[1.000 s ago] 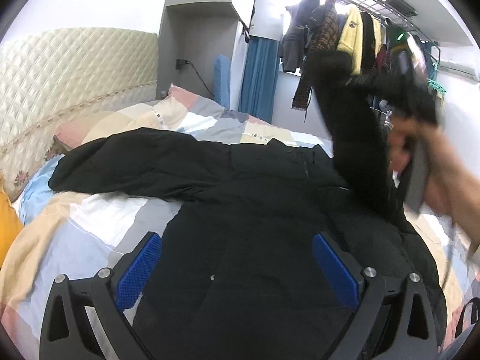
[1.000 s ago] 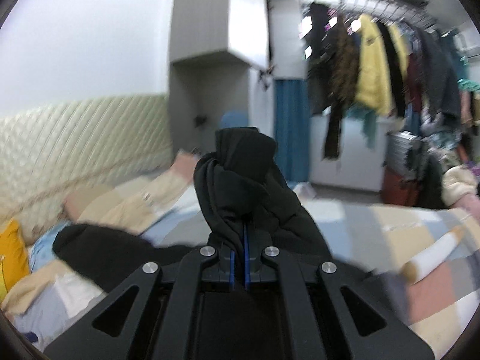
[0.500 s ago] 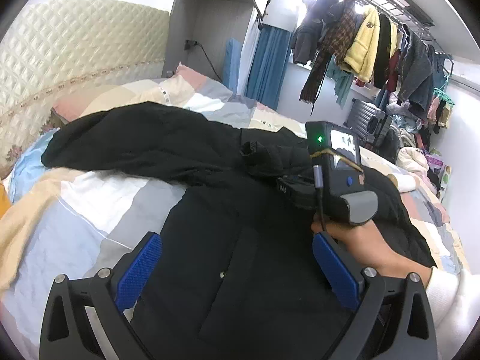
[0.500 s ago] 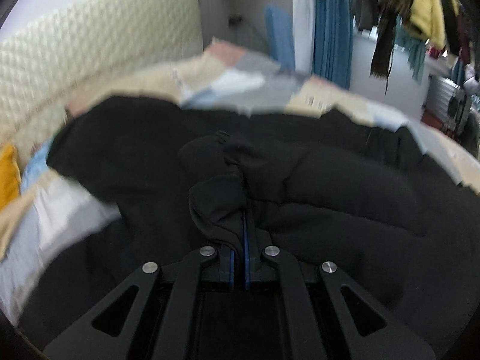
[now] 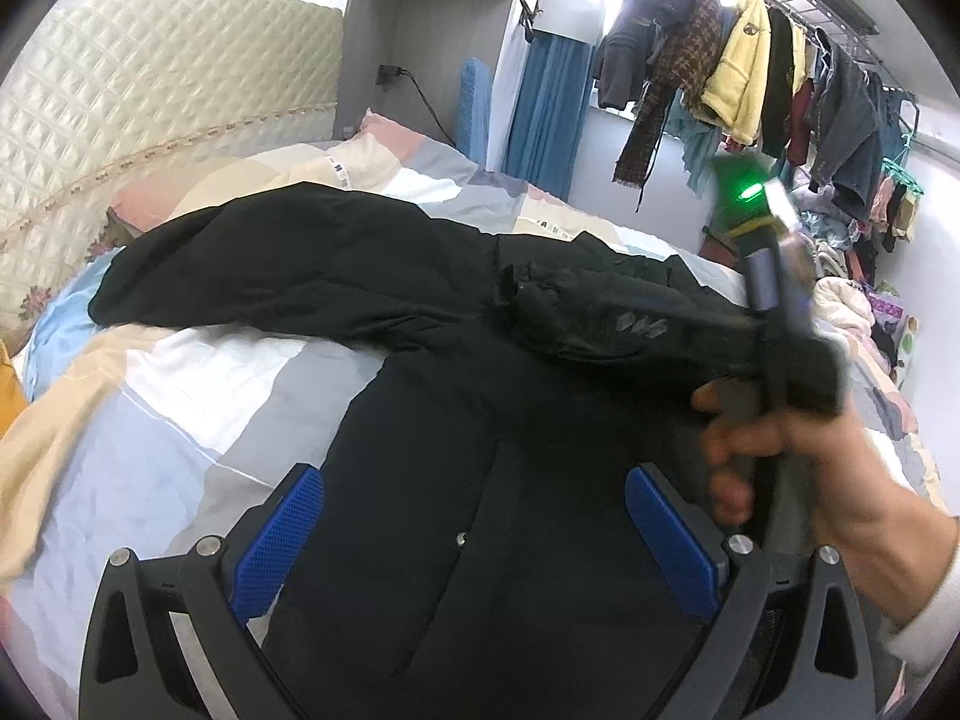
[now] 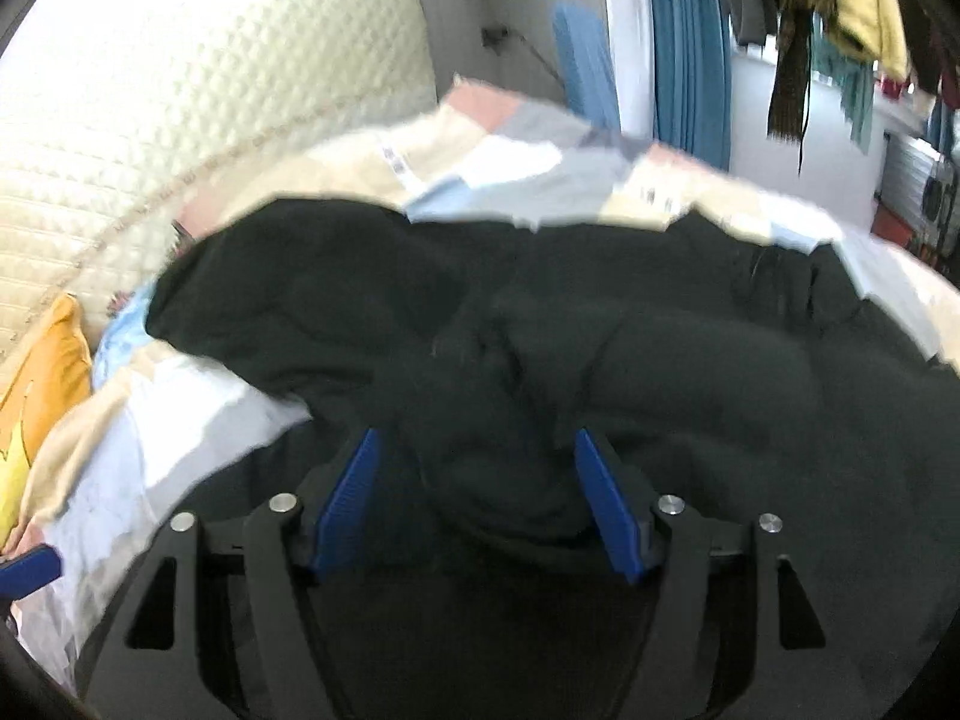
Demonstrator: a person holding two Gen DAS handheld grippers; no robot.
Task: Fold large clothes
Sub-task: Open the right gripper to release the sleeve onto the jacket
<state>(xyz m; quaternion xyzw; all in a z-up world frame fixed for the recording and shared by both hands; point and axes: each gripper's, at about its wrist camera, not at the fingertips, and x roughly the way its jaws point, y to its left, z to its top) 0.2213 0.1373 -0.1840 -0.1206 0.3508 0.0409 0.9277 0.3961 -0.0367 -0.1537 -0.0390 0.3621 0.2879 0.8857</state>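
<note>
A large black padded jacket (image 5: 456, 420) lies spread on the bed. One sleeve (image 5: 288, 288) stretches out to the left. The other sleeve (image 5: 576, 318) lies folded across the chest. My left gripper (image 5: 474, 534) is open and empty, hovering over the jacket's front. My right gripper (image 6: 477, 498) is open, its blue pads either side of the sleeve end (image 6: 498, 468), which rests loose on the jacket. In the left wrist view the right gripper (image 5: 774, 324) is blurred, held in a hand at the right.
The bed has a patchwork cover (image 5: 180, 396) and a quilted cream headboard (image 5: 150, 120). A yellow cushion (image 6: 42, 372) lies at the left. A rack of hanging clothes (image 5: 750, 72) and blue curtains (image 5: 546, 114) stand beyond the bed.
My right gripper carried the sleeve down from the air and across the jacket's chest, then opened and let it go. My left gripper stayed open over the jacket's front.
</note>
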